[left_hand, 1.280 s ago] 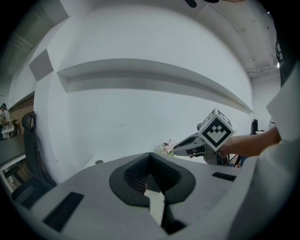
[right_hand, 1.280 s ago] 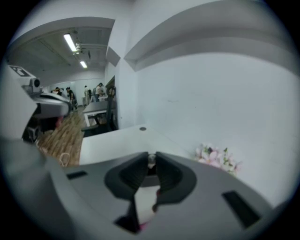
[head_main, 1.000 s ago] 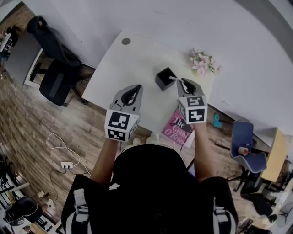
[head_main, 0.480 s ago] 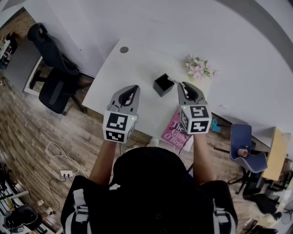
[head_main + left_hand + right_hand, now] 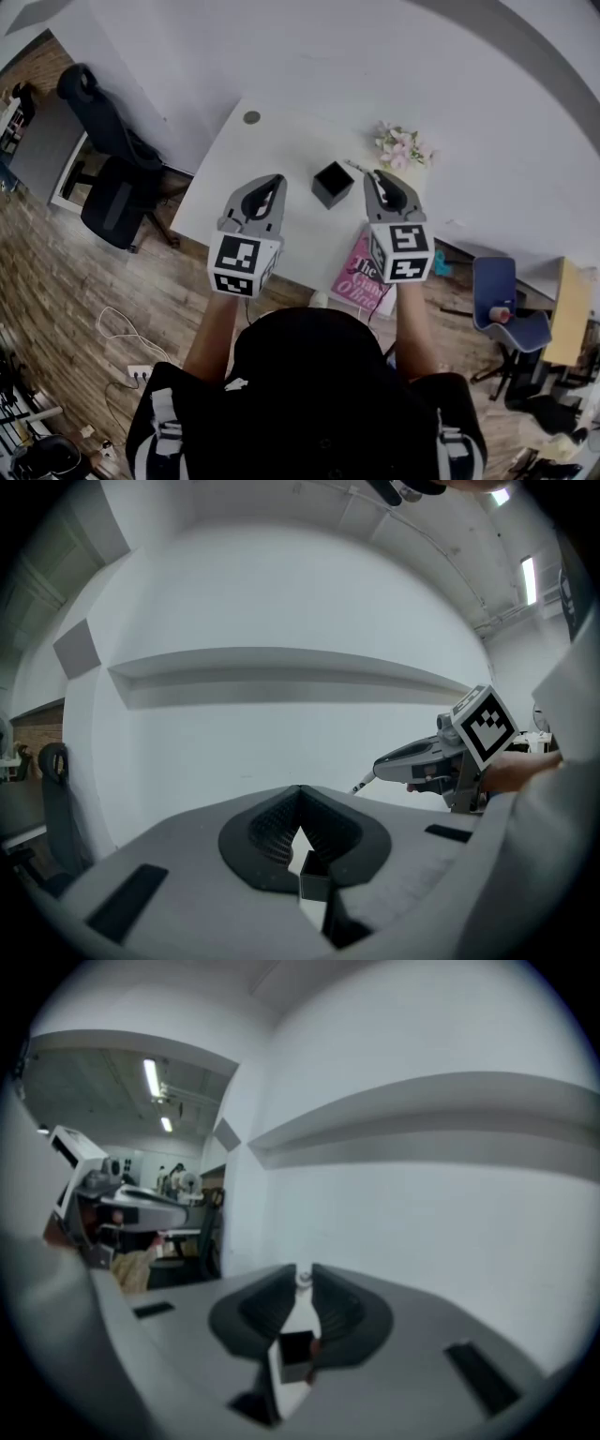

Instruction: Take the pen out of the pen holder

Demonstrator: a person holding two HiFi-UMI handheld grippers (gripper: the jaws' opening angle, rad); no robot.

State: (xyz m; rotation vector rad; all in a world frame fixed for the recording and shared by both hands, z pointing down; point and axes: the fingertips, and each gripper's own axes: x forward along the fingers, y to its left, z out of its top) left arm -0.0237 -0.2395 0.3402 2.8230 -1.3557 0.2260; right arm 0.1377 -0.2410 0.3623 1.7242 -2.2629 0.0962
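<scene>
While the left gripper (image 5: 277, 181) hangs with its jaws closed and empty, the right gripper (image 5: 376, 175) has its jaws clamped on the pen (image 5: 353, 167), clear of the pen holder (image 5: 332, 184) on the worktop (image 5: 267, 141), so removal appears complete and only set-down likely remains.

Grey left gripper (image 5: 277, 180); grey right gripper (image 5: 378, 175); black-and-white marker cubes (image 5: 234, 265); black top (image 5: 309, 394).

**Three Cameras, One White Wall**

Head view: from overhead, steeply down onto the bench (image 5: 281, 141), left tongs (image 5: 276, 179) and right tongs (image 5: 376, 174) mid-frame. Gripper views: mounted close behind own tongs, looking along them at the white wall (image 5: 281, 592) and its ledge (image 5: 281, 672), shared by both; each catching the other tongs at its edge.
</scene>
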